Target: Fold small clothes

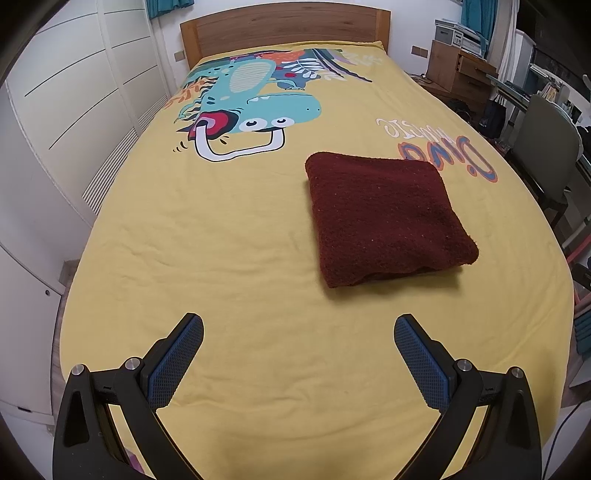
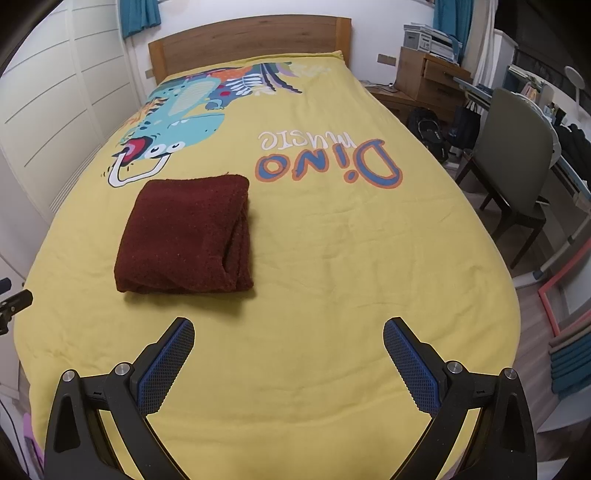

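Observation:
A dark red fuzzy garment [image 1: 388, 218] lies folded into a thick square on the yellow bed cover [image 1: 221, 258]. In the right wrist view the garment [image 2: 188, 236] is ahead and to the left, its layered fold edges facing right. My left gripper [image 1: 298, 325] is open and empty, held above the cover short of the garment, which sits ahead and to its right. My right gripper [image 2: 289, 330] is open and empty too, above bare cover, with the garment ahead and to its left. Neither gripper touches the garment.
The cover carries a dinosaur print [image 1: 251, 107] and "Dino music" lettering [image 2: 328, 162]. A wooden headboard [image 1: 284, 26] stands at the far end. White wardrobe doors [image 1: 74, 110] line the left side. A chair [image 2: 517, 166], desk and drawers [image 2: 428, 81] stand to the right.

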`<move>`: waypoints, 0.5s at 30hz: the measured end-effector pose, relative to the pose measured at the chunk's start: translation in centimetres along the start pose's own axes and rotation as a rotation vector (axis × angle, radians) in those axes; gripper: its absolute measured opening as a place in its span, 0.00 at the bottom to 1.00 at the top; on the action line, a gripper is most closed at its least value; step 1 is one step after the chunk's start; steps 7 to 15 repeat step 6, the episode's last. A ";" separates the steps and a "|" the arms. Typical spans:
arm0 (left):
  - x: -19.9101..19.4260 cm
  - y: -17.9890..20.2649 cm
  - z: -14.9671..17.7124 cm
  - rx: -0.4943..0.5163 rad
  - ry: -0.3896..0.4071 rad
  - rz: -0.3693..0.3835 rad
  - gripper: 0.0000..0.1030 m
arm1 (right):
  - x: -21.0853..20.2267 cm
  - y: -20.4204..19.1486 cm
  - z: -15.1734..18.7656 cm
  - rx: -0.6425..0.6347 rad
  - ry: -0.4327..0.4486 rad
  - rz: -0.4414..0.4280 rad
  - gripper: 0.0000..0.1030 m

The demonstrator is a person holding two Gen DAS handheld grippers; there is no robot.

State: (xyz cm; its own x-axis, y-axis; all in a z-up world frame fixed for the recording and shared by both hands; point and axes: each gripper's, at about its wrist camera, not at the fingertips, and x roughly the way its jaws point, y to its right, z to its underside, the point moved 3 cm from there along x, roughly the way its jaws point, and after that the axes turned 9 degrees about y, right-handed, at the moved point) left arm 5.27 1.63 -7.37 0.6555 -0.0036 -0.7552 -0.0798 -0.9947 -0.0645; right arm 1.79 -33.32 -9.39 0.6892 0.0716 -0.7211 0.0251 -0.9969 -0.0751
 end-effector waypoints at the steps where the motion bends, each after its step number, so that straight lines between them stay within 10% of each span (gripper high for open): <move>1: 0.0 0.0 0.0 0.000 0.001 -0.001 0.99 | 0.0 0.0 0.0 0.000 0.000 0.000 0.99; 15: 0.0 0.1 0.0 0.000 0.000 -0.005 0.99 | 0.0 0.1 0.1 0.002 -0.002 0.001 0.99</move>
